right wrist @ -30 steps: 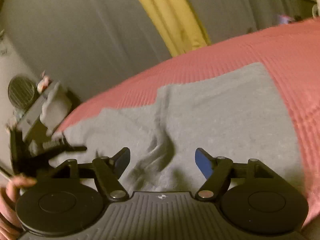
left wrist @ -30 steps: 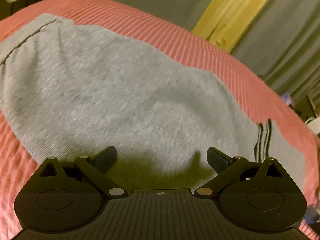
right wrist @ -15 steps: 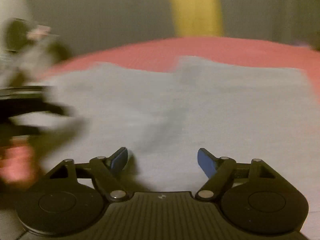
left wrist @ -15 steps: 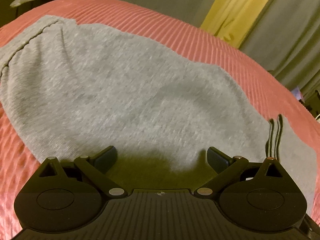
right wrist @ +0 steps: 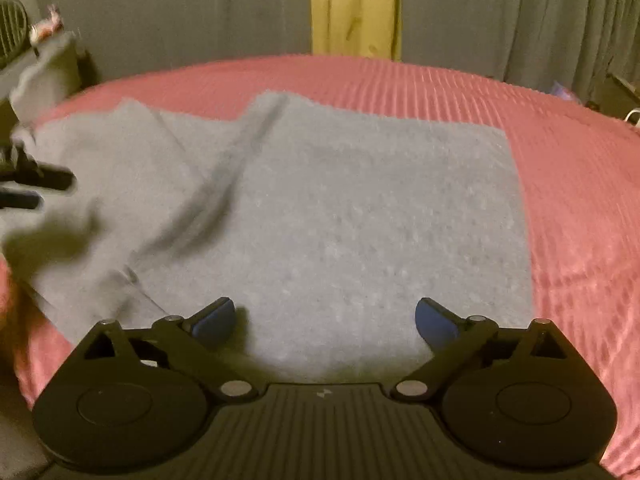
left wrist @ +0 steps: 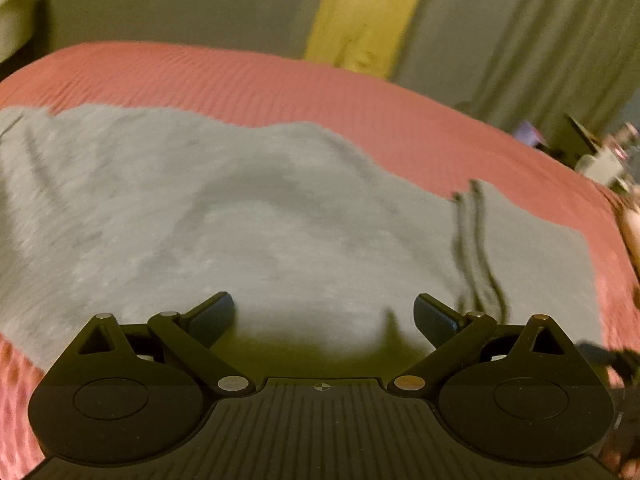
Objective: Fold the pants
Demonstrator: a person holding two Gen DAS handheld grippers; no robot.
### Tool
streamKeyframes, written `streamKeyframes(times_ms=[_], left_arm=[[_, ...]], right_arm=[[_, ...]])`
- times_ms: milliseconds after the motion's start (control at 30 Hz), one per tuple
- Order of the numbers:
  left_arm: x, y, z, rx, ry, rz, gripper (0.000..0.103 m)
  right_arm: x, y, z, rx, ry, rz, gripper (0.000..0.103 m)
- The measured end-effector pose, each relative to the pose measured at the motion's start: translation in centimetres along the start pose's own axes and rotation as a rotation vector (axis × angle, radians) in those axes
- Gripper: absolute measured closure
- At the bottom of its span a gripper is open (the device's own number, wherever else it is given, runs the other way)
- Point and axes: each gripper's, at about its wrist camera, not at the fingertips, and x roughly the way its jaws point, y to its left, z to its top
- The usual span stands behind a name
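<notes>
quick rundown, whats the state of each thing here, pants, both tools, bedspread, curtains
grey pants: lying on the bed, partly folded, a crease left of centre, not gripped
dark drawstrings: loose, lying on the fabric
left tool: open, holding nothing, over the pants
right tool: open, holding nothing, over the pants
pink bedspread: spread under the pants
grey curtains: drawn

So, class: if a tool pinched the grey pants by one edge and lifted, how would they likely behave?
The grey pants would probably droop: they already crease softly near the middle fold. They look light, lying thin on the red bedspread. The knit surface likely grips rather than slips.
</notes>
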Motion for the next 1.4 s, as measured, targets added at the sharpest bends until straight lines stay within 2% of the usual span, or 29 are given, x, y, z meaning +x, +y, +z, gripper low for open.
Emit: streamKeyframes(times_ms=[67, 133, 200, 333, 367, 467, 567, 633, 667, 700, 767, 833, 967, 1000, 1100, 1167, 1200, 1300, 1400], left_arm=[[-0.3, -1.1, 0.2, 0.026, -0.011, -0.037, 0.002], [0.0, -2.3, 0.6, 0.026, -0.005, -0.078, 0.002], [0.9, -3.6, 1.0, 0.004, 0.029, -0.119, 0.002], [3.3, -7.0, 1.6, 0.019, 0.059, -0.138, 0.002], [3.8, -7.9, 1.6, 0.038, 0.062, -0.141, 0.002], [6.2, -10.5, 2.0, 0.087, 0.092, -0.148, 0.002], [8.2, -11.5, 2.1, 0.123, 0.118, -0.139, 0.007], [9.3, -11.4, 2.2, 0.116, 0.152, -0.132, 0.022], [9.5, -11.2, 2.2, 0.118, 0.152, -0.127, 0.024], [9.5, -11.1, 2.4, 0.115, 0.153, -0.137, 0.027], [9.2, -10.6, 2.4, 0.1, 0.177, -0.183, 0.044], [9.4, -9.9, 2.3, 0.085, 0.227, -0.225, 0.077], [9.3, -8.8, 1.8, 0.071, 0.216, -0.266, 0.08], [9.5, -8.7, 1.7, 0.064, 0.218, -0.26, 0.074], [10.0, -9.1, 1.3, 0.07, 0.218, -0.24, 0.067], [9.9, -9.8, 1.3, 0.086, 0.21, -0.218, 0.07], [9.8, -9.9, 1.3, 0.082, 0.209, -0.208, 0.083], [9.2, -9.7, 1.5, 0.033, 0.2, -0.218, 0.086], [6.8, -9.0, 1.3, 0.048, 0.129, -0.239, 0.087]], right_arm=[[-0.8, -1.3, 0.4, 0.116, -0.033, 0.003, 0.006], [-1.9, -3.0, 0.8, 0.185, -0.051, -0.055, 0.006], [-2.9, -4.4, 0.7, 0.195, -0.105, -0.156, 0.004], [-3.5, -7.3, -0.3, 0.147, -0.18, -0.32, 0.004], [-3.3, -8.5, -0.7, 0.189, -0.18, -0.316, 0.004], [-2.8, -11.0, -1.4, 0.361, -0.181, -0.204, 0.004], [-2.5, -11.1, -1.6, 0.393, -0.165, -0.226, 0.004], [-3.0, -11.4, -1.5, 0.381, -0.16, -0.209, 0.004], [-2.6, -11.3, -1.5, 0.378, -0.16, -0.199, 0.004], [-2.4, -11.2, -1.2, 0.379, -0.159, -0.19, 0.004], [-2.5, -11.6, -1.2, 0.4, -0.154, -0.185, 0.004], [-2.9, -12.4, -1.3, 0.442, -0.15, -0.183, 0.004], [-3.3, -13.5, -1.7, 0.516, -0.151, -0.175, 0.004], [-3.3, -13.6, -1.8, 0.525, -0.151, -0.175, 0.004], [-3.5, -13.5, -1.9, 0.522, -0.16, -0.179, 0.004], [-3.2, -13.2, -1.8, 0.509, -0.151, -0.186, 0.004], [-3.0, -13.1, -1.8, 0.499, -0.142, -0.19, 0.004], [-3.0, -12.7, -1.7, 0.479, -0.139, -0.195, 0.004], [-3.6, -12.3, -1.8, 0.461, -0.172, -0.189, 0.004]])
